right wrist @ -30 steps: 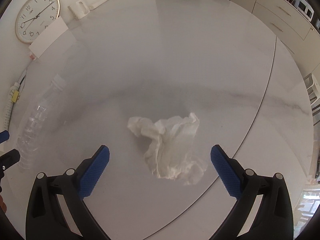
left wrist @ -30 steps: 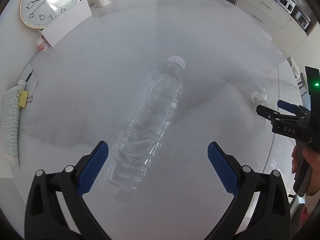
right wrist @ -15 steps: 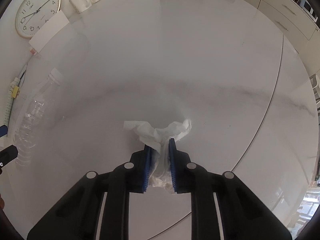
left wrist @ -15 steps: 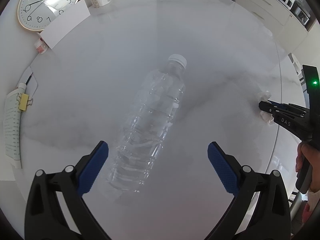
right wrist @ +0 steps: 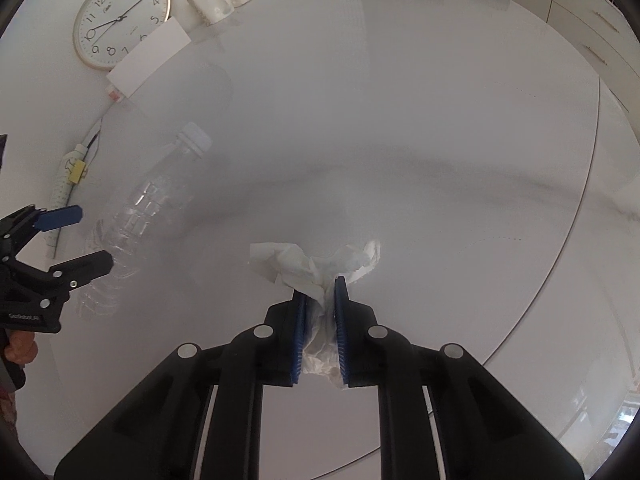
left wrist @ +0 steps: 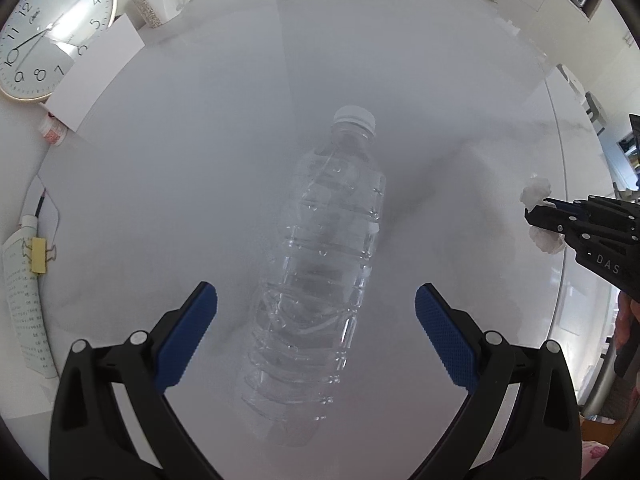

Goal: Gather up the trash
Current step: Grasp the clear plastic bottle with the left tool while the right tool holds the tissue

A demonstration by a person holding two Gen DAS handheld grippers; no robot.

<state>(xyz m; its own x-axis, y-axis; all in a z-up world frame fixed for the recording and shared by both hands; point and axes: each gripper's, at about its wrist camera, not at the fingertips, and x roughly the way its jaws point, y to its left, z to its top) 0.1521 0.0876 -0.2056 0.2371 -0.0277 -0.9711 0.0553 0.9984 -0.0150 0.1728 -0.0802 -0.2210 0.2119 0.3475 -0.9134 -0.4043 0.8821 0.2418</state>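
Already the right claw (right wrist: 320, 300) pinches the crumpled tissue (right wrist: 308, 266); the left claw (left wrist: 316, 312), wide open and empty, could roll the plastic bottle (left wrist: 324, 264) along the bench (left wrist: 460, 80).

Your clear plastic bottle (left wrist: 320, 276) lies on its side on the pale surface (left wrist: 224, 184), white cap on and pointing toward 12 o'clock in the left wrist view, its body empty and ribbed. Your crumpled white tissue (right wrist: 316, 268) sits at 3 o'clock from the bottle, pinched at its middle, its loose ends fanning out toward 12 o'clock.
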